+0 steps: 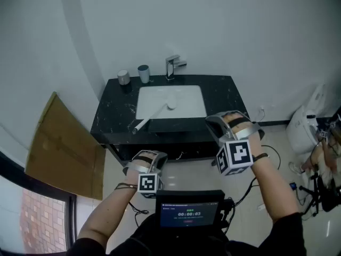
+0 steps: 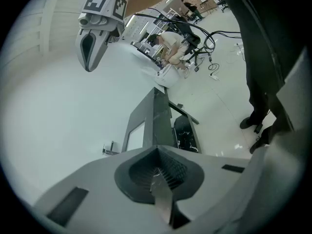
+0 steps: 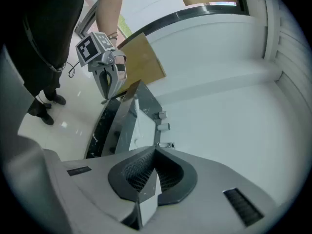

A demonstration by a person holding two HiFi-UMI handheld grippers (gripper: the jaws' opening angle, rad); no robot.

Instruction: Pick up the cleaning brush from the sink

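Jaws are pinched together on both sides with nothing caught in either pair. The left gripper and the right gripper each show their pads meeting at the tip with only air in front. Both are held in close to the person's body, by the little screen at the chest and well apart from the vanity, so my read is a carry/rest pose, not a reach.

The cleaning brush lies at a slant, head down in the white sink near the drain. Its handle runs out over the front left rim and ends on the black worktop. That's handy, I'd guess: the handle sticks out clear of the basin wall, so it looks like the easy part to pinch. The tap and two cups sit at the back, out of the way.

Brush down and jaws empty fits either a grab to come or a brush set back down, can't tell which.
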